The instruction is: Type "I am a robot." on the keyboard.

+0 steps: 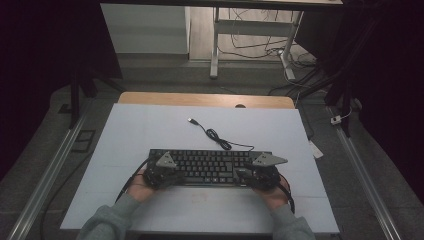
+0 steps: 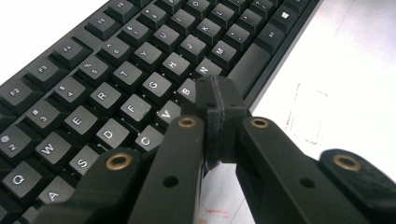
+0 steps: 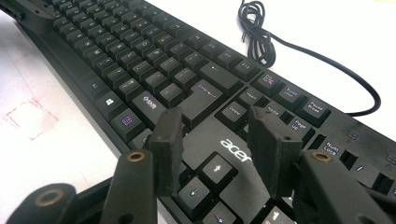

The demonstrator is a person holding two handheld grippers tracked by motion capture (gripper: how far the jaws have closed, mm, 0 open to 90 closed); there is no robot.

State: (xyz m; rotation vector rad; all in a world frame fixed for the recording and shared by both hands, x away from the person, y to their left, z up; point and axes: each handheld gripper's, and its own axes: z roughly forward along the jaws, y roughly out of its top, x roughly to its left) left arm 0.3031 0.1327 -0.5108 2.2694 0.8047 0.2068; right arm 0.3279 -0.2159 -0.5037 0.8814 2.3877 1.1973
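High view: black plastic Acer keyboard (image 1: 207, 167) lies near-centre on the white table sheet (image 1: 150, 130). Judged step: key pressing; descend vertically onto 1 key. Left gripper (image 2: 215, 100) pressed together, empty, tip over the B/N keys. Right gripper (image 3: 215, 140) half spread, empty, above the arrow keys.

White table top (image 1: 150, 125), wooden edge (image 1: 200, 99) behind; desk legs (image 1: 215, 50), floor cables (image 1: 300, 85) (tangled).

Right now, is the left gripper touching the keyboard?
Cannot tell. In the left gripper view, the shut left gripper overlaps the keyboard near the B key, but no contact or gap shows plainly.
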